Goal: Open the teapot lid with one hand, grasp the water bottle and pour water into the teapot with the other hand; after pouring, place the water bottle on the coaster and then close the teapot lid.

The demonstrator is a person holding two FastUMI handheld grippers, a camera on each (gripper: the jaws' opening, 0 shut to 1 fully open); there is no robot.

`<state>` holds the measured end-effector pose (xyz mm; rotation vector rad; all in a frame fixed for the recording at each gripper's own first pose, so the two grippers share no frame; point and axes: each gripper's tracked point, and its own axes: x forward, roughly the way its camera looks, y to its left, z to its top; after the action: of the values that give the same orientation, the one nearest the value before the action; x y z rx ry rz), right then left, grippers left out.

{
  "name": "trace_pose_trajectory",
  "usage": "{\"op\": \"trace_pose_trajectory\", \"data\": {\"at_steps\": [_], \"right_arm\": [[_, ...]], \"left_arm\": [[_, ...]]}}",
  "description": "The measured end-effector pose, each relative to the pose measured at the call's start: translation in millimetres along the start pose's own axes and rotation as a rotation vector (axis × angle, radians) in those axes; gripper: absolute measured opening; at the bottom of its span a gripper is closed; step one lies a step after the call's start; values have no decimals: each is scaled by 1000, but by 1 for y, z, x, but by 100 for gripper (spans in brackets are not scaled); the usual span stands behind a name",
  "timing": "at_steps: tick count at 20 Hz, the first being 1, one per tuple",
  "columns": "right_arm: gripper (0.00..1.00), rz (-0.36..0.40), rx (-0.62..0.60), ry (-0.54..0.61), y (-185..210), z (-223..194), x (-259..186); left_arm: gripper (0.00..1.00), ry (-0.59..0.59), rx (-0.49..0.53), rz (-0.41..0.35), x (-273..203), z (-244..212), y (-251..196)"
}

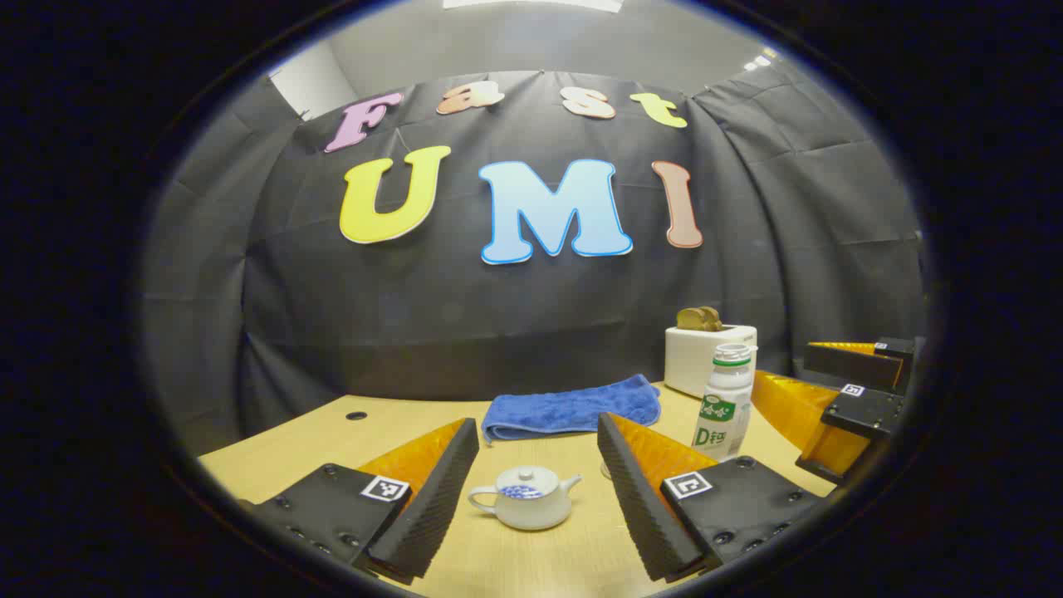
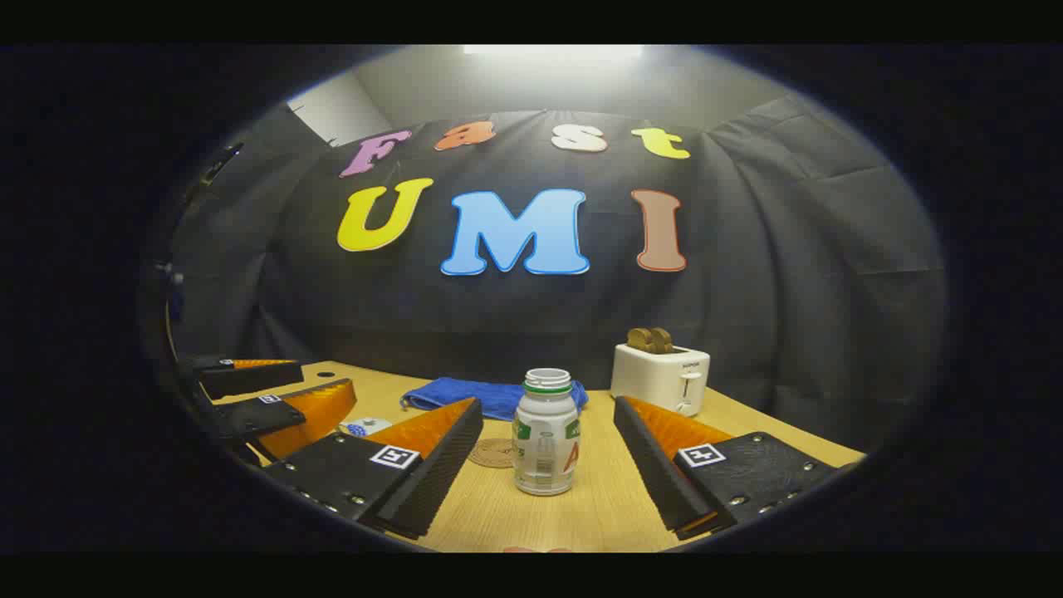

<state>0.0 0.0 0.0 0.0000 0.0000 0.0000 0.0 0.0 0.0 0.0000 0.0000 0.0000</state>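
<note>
While both tongs are wide open and holding nothing, the job hasn't really begun: teapot (image 1: 525, 497) sits on the desk (image 1: 291, 448) w/ its lid (image 1: 526, 477) on, framed between the left tongs (image 1: 538, 490) fingers but not touched. Water bottle (image 2: 545, 432) stands upright, cap off, between the right tongs (image 2: 548, 465) fingers, also w/ clear gaps each side. Coaster (image 2: 492, 453) lies just behind-left of the bottle; blue cloth (image 2: 490, 394) and toaster (image 2: 662, 378) farther back.

Step in hand, I'd say: left goes for the lid knob. Come down from above, centre on the knob, close gently — it's small and prob slippery, so a skewed pinch could tip the pot or drop the lid. Lift straight up, hold it off to the side. Right should grip the bottle mid-body, not near the open neck, and keep it upright till over the pot.
</note>
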Motion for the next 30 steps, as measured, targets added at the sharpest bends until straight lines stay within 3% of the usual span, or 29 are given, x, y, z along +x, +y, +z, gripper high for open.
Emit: {"op": "trace_pose_trajectory", "data": {"at_steps": [1,3,4,6,7,9,13,17,23,24,26,28,29,30], "right_arm": [[97,3,-1,2,0,-2,2],[98,3,0,0,-1,-4,6],[98,2,-1,-1,-2,-3,8],[98,0,-2,-2,-4,-7,14],[98,2,0,-1,-5,-9,16],[98,9,4,3,-5,-13,19],[98,29,27,19,-4,-21,23],[98,27,43,38,-8,-29,24],[98,17,63,55,-14,-35,24],[97,16,64,57,-14,-35,24],[97,16,65,58,-15,-35,23],[97,17,68,59,-14,-36,24],[97,18,68,61,-14,-37,24],[98,19,69,64,-14,-38,25]], "left_arm": [[94,7,0,1,7,-3,0],[97,19,-3,8,21,-9,3],[88,26,-8,7,28,-15,4],[91,46,-23,5,41,-24,4],[80,57,-29,6,46,-28,6],[87,77,-37,14,55,-38,7],[84,118,-50,18,69,-59,9],[75,141,-57,25,78,-72,11],[70,184,-41,33,85,-90,9],[63,183,-34,35,85,-90,10],[66,186,-27,41,85,-91,11],[60,187,-4,52,87,-91,16],[44,183,0,55,87,-90,18],[46,181,-10,50,89,-90,18]]}}
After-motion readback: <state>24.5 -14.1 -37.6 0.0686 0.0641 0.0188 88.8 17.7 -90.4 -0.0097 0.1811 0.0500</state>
